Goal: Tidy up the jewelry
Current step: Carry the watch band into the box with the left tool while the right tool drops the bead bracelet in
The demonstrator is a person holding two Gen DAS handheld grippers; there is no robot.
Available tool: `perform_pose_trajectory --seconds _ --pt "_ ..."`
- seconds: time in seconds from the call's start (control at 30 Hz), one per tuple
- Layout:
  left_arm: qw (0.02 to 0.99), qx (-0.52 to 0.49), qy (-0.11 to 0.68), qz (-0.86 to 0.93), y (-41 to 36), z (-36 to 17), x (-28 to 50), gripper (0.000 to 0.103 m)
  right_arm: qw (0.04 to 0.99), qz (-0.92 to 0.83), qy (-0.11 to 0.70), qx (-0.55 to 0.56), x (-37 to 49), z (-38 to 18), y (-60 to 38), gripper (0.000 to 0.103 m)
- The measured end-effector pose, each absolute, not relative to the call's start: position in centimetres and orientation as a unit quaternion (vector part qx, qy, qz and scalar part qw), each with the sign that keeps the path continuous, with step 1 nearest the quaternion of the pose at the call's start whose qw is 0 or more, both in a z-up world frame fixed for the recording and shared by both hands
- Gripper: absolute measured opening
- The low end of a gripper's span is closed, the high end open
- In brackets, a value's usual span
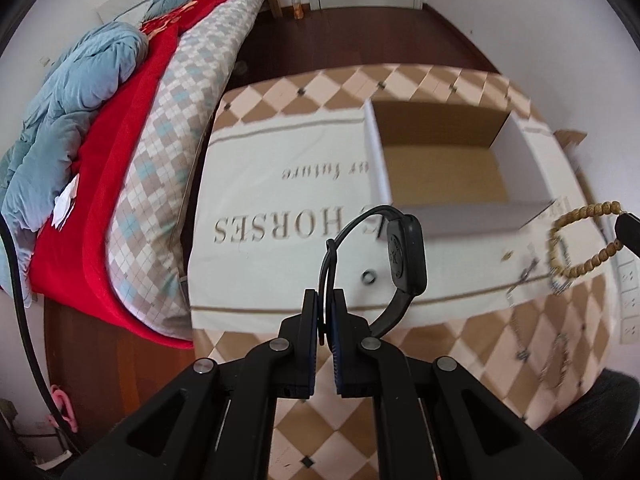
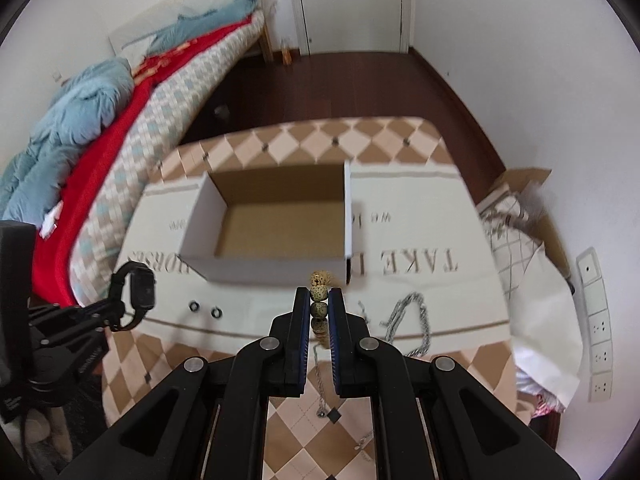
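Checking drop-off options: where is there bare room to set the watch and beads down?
The box is empty inside. Bare cloth lies left of the rings. Right of the rings it is crowded: chains sprawl there.

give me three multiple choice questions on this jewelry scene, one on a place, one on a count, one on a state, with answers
1. Where does the cardboard box sit?
A. on the bed
B. on the patterned tablecloth
C. on the floor

2. How many small dark rings lie on the cloth in the right wrist view?
A. two
B. four
C. none

3. What is the state of the left gripper?
A. open over the box
B. shut on nothing
C. shut on the strap of the black watch

Answers:
1. B, the box stands on the cloth with the printed lettering.
2. A, two rings lie side by side, left of the right gripper, which is shut on the bead bracelet.
3. C, the strap runs between its closed fingers and the watch hangs lifted off the cloth.
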State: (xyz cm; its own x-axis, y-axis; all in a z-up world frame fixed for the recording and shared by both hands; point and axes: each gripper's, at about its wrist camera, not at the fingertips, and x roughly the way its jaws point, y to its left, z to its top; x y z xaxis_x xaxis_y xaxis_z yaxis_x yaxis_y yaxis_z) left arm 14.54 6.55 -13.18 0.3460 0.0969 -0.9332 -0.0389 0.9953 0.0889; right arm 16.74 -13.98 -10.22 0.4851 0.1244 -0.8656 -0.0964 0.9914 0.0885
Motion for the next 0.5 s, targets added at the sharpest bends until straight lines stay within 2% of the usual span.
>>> perform_pose_trajectory --seconds 0.23,0.5 --pt "0.834 -0.006 0.55 0.027 5.0 -10.2 16.8 0.004 0.877 0.071 0.474 0.021 18.3 -6.4 -14.3 0.009" --pt "0.842 -0.036 0.538 0.017 4.4 -8.5 20.7 0.004 0.873 0.087 0.478 0.031 22.3 -5.7 -13.5 0.009"
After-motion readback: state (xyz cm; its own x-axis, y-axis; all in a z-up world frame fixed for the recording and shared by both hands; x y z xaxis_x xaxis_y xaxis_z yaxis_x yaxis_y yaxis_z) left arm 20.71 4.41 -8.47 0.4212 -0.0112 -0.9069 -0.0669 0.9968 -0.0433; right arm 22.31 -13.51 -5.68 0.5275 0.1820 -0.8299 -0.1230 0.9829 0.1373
